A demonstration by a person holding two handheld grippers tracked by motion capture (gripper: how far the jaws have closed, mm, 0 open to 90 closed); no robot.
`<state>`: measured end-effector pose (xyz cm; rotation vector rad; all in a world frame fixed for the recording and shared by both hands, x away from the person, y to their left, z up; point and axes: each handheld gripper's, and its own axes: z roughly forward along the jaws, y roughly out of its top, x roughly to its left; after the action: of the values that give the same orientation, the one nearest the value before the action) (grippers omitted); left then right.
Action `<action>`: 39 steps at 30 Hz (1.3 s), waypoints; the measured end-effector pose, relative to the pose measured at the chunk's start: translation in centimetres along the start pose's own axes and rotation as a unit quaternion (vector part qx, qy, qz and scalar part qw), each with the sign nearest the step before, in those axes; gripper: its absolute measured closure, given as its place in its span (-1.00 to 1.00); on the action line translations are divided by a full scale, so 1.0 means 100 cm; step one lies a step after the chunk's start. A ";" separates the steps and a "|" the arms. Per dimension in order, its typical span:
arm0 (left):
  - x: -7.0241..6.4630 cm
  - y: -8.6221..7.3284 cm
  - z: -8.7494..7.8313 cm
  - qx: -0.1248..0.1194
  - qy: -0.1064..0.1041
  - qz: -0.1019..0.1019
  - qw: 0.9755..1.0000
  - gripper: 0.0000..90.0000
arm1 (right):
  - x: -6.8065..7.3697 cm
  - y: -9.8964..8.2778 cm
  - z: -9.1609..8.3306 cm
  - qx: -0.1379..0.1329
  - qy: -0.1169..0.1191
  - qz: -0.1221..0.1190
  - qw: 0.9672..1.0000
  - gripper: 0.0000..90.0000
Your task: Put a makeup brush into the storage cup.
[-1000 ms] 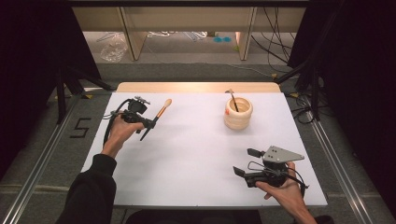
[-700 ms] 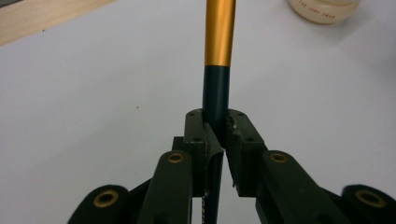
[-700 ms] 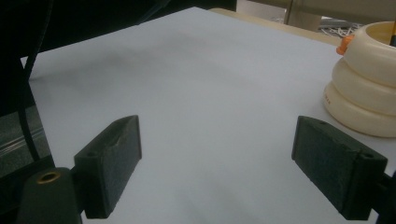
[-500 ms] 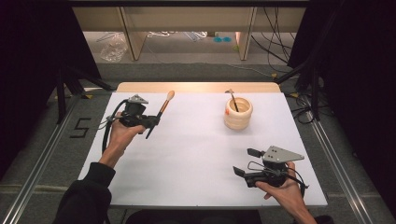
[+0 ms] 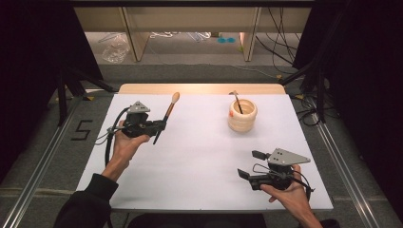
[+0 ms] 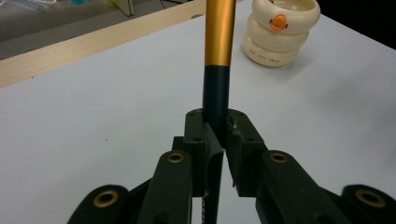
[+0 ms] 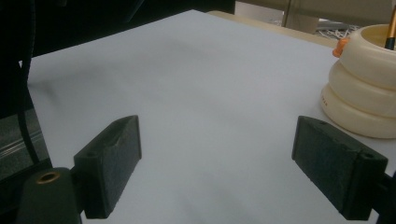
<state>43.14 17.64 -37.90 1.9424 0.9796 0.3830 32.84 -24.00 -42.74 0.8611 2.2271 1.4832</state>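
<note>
The left gripper (image 5: 157, 127) pinches a makeup brush (image 5: 167, 114) by its dark lower handle, its black ridged pads pressed together on the round shaft. The brush is held above the left part of the white table (image 5: 199, 156), slanting up and away, with a glossy gold metal sleeve (image 6: 219, 32) above the dark handle and a pale rounded tip. The right gripper (image 5: 251, 165) rests near the table's near right corner, its two blocky, rough-faced pads (image 7: 114, 161) spread wide with only bare table between them. A cream holder (image 5: 242, 115) shaped like stacked rings, smooth and rounded, stands at the far right with a thin dark stick leaning inside.
</note>
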 end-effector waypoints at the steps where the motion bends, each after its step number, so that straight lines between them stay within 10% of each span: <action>1: -0.001 -0.001 -0.001 0.002 -0.003 0.002 1.000 0.75 | 0.000 0.000 -0.001 0.006 -0.002 -0.001 1.000 -0.63; 23: -0.039 -0.024 -0.018 -0.064 -0.047 -0.018 0.997 0.75 | 0.002 0.011 0.000 -0.021 0.008 0.009 1.000 -0.63; 39: -0.070 -0.027 -0.017 -0.075 -0.076 0.004 0.994 0.75 | 0.005 0.030 0.011 -0.064 0.017 0.014 0.998 -0.59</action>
<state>36.37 14.05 -38.40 1.8112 0.8213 0.2995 33.97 -22.06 -40.37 0.8356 2.1252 1.6431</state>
